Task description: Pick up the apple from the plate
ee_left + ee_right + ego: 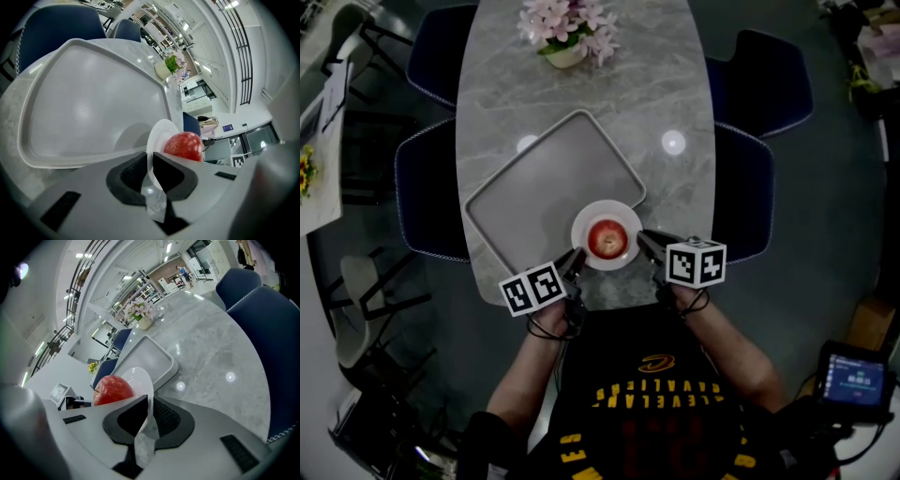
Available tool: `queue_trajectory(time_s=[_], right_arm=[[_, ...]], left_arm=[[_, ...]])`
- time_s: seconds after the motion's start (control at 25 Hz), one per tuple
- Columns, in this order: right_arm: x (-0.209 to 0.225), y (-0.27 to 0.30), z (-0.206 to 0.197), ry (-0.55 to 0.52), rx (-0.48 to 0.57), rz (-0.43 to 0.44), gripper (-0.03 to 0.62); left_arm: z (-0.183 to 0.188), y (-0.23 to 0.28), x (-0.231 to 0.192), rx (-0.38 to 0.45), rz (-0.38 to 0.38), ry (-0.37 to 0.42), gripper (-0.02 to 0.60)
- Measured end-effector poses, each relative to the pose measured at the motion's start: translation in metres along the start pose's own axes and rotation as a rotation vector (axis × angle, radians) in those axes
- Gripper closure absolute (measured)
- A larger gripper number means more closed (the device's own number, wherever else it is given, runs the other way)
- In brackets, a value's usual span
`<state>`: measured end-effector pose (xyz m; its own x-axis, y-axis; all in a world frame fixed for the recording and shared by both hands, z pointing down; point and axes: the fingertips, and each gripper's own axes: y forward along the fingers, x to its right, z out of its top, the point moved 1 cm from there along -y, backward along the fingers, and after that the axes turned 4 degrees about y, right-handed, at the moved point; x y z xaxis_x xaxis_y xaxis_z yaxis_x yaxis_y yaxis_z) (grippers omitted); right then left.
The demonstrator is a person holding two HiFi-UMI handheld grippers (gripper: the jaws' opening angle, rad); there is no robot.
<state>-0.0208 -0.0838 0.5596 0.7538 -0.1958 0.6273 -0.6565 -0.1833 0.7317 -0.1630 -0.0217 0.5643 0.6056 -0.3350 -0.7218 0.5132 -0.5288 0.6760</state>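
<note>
- on the grey marble table [675, 94], only the head view gives the whole layout: a white plate [584, 221] at the near corner of a grey tray [534, 187], with 1 gripper at each side of it.
- the left gripper view adds the grip itself: the left gripper [151, 161] has its jaws almost together, pinching the plate's rim.
- the right gripper view shows the right gripper [149, 404] clamped the same way on the opposite rim.
- the apple [607, 238] lies in the plate's middle, held by neither tool.
- it is round, glossy and red with paler speckles.
- pink flowers [570, 28] stand at the table's far end.
</note>
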Motion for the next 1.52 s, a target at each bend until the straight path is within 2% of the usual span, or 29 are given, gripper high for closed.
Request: queue_trajectory(time_s=[0.96,1.52], right_arm=[[0.072,-0.064,-0.026,0.123,0.147,0.004,0.549],[0.109,-0.096,-0.048,0.197,0.196,-0.042,0.55]], left_arm=[[-0.056,0.046,0.053,-0.119,-0.018,0.161,0.538],[-0.09,0.073,0.071,-0.206,-0.026,0.21,0.538]])
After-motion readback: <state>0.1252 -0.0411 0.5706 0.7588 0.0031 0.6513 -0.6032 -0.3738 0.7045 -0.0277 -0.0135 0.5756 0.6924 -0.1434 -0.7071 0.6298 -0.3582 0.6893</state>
